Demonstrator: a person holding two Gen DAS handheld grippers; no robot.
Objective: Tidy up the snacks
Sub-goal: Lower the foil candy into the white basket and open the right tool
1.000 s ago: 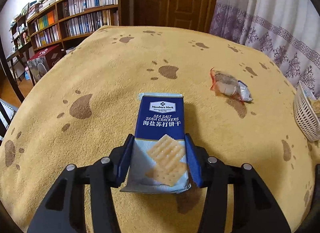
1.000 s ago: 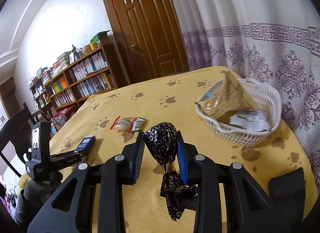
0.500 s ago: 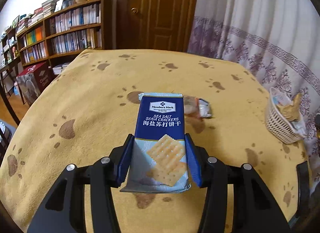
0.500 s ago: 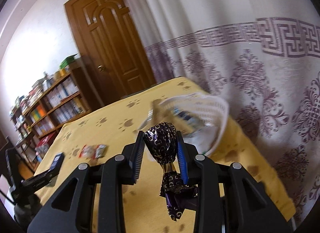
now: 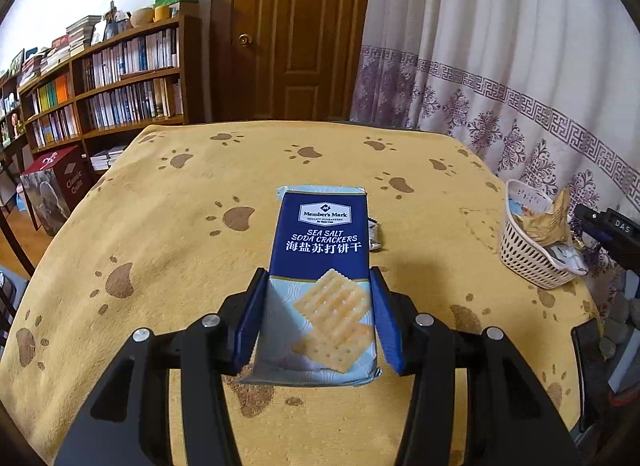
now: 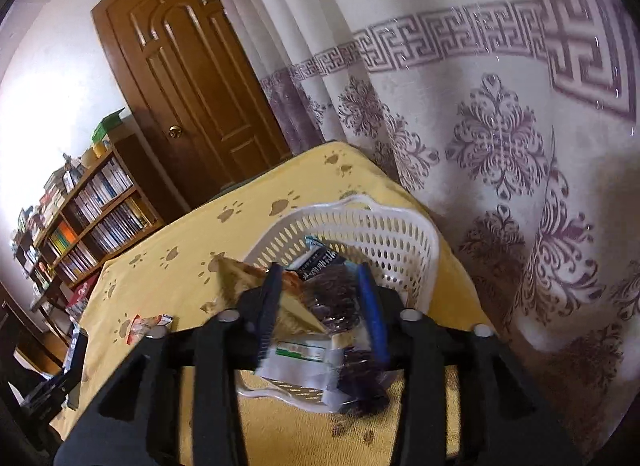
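From the left wrist view, the left tongs [image 5: 319, 314] are clenched on a blue pack of sea salt soda crackers [image 5: 320, 266], its lower half pinched between the blue pads and its top end reaching out above the bench [image 5: 160, 250]; the bench wears a mustard-yellow cloth printed with brown paw marks (the nap looks soft and slightly rumpled); a small silver-ended packet [image 5: 375, 234] peeps out just behind the crackers' right edge; near the bench's right edge stands a white perforated basket [image 5: 524, 258] with wrappers in it, and the other tool's dark body [image 5: 608, 229] sits just beside it; behind the bench are a brown panelled door [image 5: 292, 33], a bookshelf [image 5: 108, 89] packed with books, a dark red box [image 5: 56, 189] on the floor, and a white curtain [image 5: 500, 77] with purple patterning.

From the right wrist view, the right tongs [image 6: 322, 310] hang over the basket [image 6: 360, 229] with the pads parted; a dark purple wrapped sweet [image 6: 332, 298] shows blurred between them, and whether it is gripped cannot be told; a tan bag [image 6: 240, 278] and a white packet [image 6: 300, 354] lie in the basket; a red-edged packet [image 6: 148, 326] rests on the cloth to the left; the curtain [image 6: 500, 125] fills the right side.
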